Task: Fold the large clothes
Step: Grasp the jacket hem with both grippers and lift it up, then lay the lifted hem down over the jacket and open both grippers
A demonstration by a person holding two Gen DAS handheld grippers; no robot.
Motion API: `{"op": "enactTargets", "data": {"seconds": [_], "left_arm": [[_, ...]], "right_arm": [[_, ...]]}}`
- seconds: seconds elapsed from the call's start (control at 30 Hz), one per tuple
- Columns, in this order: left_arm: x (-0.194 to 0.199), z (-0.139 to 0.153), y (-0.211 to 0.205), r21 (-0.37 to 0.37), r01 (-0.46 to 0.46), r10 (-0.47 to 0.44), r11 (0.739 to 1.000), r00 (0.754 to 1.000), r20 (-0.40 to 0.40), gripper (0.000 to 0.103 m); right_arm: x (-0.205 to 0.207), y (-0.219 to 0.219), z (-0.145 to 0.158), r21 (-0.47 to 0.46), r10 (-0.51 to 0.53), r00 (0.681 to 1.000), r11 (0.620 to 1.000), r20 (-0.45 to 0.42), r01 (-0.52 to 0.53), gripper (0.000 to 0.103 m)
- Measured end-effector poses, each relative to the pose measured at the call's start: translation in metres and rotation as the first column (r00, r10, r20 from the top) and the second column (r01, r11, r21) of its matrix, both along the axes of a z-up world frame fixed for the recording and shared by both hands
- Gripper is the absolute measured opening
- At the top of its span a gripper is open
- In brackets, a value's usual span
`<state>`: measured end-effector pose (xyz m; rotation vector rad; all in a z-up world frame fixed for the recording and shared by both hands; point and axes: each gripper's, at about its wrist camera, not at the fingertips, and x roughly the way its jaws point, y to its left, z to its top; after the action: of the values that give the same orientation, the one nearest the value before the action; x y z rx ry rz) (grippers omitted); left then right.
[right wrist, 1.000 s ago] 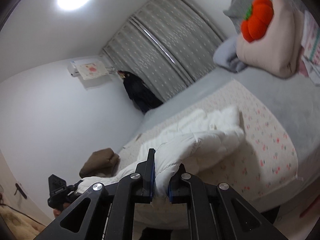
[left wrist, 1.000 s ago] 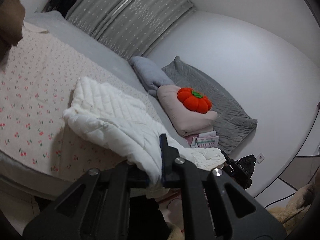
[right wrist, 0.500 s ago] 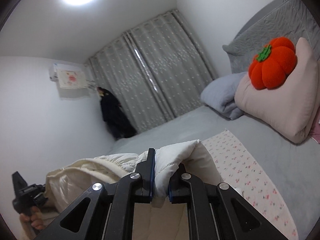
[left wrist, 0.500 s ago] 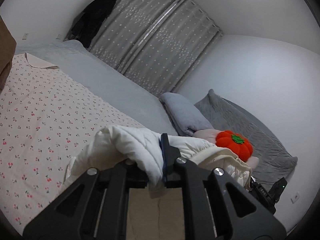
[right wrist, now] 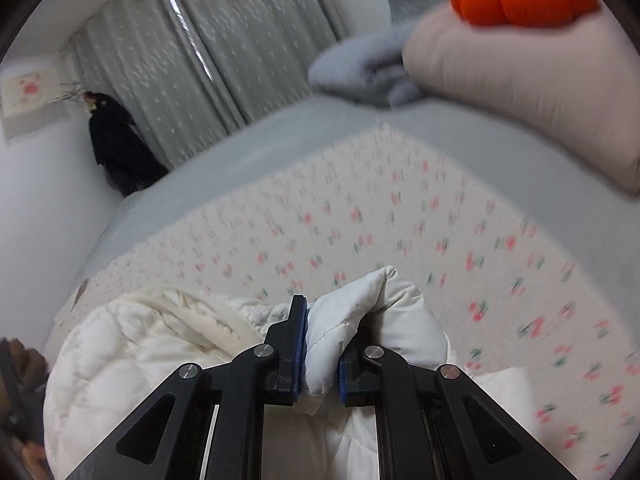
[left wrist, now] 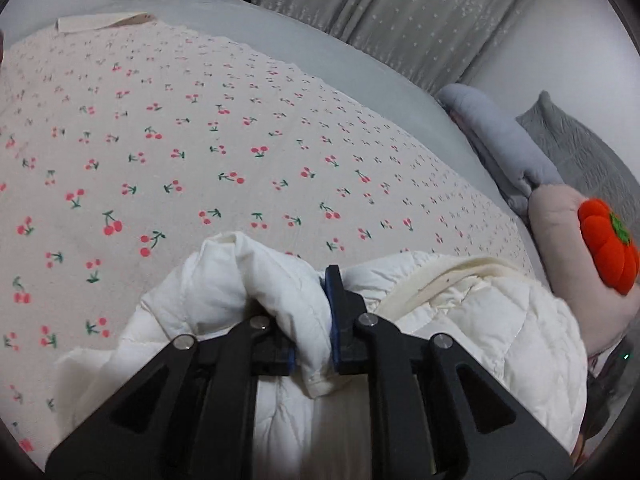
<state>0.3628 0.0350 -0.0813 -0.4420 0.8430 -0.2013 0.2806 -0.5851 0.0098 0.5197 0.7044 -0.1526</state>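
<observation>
A white quilted jacket lies bunched on the cherry-print bed cover, close under both cameras. My left gripper has a thick fold of the jacket between its blue pads; its jaws are opening, though the fold still fills the gap. In the right wrist view, the right gripper is shut on another fold of the jacket, with the cream lining showing to the left. Both grippers point down at the cover. The right view is motion-blurred.
A folded grey blanket, a pink pillow and an orange pumpkin plush sit at the bed's right end. Grey curtains run behind the bed. A dark coat hangs in the corner.
Both grippers have swung forward over the bed and tipped downward, carrying the jacket's edge with them. The jacket, stretched out a second ago, is now bunched beneath them.
</observation>
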Motion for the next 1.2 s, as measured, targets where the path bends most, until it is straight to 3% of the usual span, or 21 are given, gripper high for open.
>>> {"op": "enactTargets", "data": {"seconds": [0.1,0.27,0.37,0.4,0.47,0.5,0.53,0.6,0.67,0.77,0.83,0.87,0.9,0.97,1.0,1.03,1.2], "left_arm": [[0.003,-0.007,-0.001,0.001,-0.003,0.003,1.0,1.0,-0.012,0.016],[0.003,-0.006,-0.005,-0.028,0.004,-0.005,1.0,1.0,-0.025,0.016],[0.002,0.011,-0.001,-0.038,0.04,-0.04,0.998,0.999,-0.013,0.025],[-0.005,0.021,-0.001,-0.035,0.05,-0.049,0.998,0.999,0.017,0.035],[-0.027,0.045,0.004,-0.058,0.041,-0.035,0.997,0.994,0.102,0.072],[-0.038,0.055,0.006,-0.069,0.025,-0.015,0.997,0.99,0.142,0.093],[-0.051,0.066,0.005,-0.079,0.02,-0.003,0.997,0.98,0.199,0.093],[-0.063,0.08,-0.007,-0.047,0.069,-0.055,0.996,0.967,0.25,0.094],[-0.063,0.087,-0.034,0.087,0.134,-0.152,0.987,0.956,0.253,0.094],[-0.044,0.075,-0.068,0.377,0.13,-0.224,0.917,0.95,0.219,0.094],[-0.019,0.046,-0.069,0.513,0.087,-0.174,0.854,0.977,0.124,0.094],[-0.005,0.032,-0.062,0.525,0.084,-0.142,0.847,0.987,0.071,0.094],[0.007,0.021,-0.051,0.492,0.079,-0.1,0.867,0.995,0.017,0.094],[0.03,0.001,-0.021,0.371,0.05,-0.022,0.927,0.997,-0.078,0.094],[0.037,-0.007,-0.007,0.308,0.026,0.01,0.951,0.994,-0.113,0.094],[0.039,-0.008,0.003,0.272,-0.004,0.033,0.962,0.995,-0.099,0.093],[0.033,0.001,-0.004,0.352,-0.013,0.053,0.936,0.993,-0.105,0.093]], "right_arm": [[0.011,-0.013,-0.017,0.078,-0.001,1.0,0.997,-0.024,0.003,0.011],[0.018,-0.014,-0.025,0.108,0.005,0.998,0.994,-0.055,0.001,0.012],[0.022,-0.019,-0.019,0.144,0.058,0.995,0.988,-0.076,-0.047,0.02],[0.022,-0.023,-0.012,0.155,0.083,0.993,0.985,-0.081,-0.069,0.026],[0.009,-0.024,0.006,0.191,0.115,0.993,0.976,-0.029,-0.108,0.05],[-0.002,-0.026,0.017,0.211,0.115,0.993,0.971,0.015,-0.115,0.077],[-0.009,-0.024,0.025,0.21,0.091,0.995,0.973,0.05,-0.099,0.086],[-0.022,-0.017,0.044,0.176,0.077,0.989,0.979,0.126,-0.099,0.086],[-0.019,0.0,0.056,0.076,0.115,0.986,0.989,0.122,-0.125,0.086],[0.001,0.029,0.056,-0.136,0.149,0.988,0.98,0.046,-0.142,0.086],[0.019,0.037,0.042,-0.243,0.119,0.992,0.962,-0.033,-0.124,0.085],[0.029,0.034,0.028,-0.281,0.075,0.993,0.955,-0.086,-0.096,0.085],[0.038,0.027,0.014,-0.273,0.045,0.989,0.958,-0.142,-0.083,0.085],[0.051,-0.004,-0.019,-0.099,-0.005,0.967,0.995,-0.254,-0.02,0.085],[0.05,-0.014,-0.025,-0.048,-0.022,0.972,0.999,-0.236,0.011,0.085],[0.052,-0.017,-0.025,-0.05,-0.031,0.973,0.999,-0.229,0.02,0.085],[0.053,-0.006,-0.023,-0.124,-0.042,0.97,0.992,-0.24,0.012,0.084]]}}
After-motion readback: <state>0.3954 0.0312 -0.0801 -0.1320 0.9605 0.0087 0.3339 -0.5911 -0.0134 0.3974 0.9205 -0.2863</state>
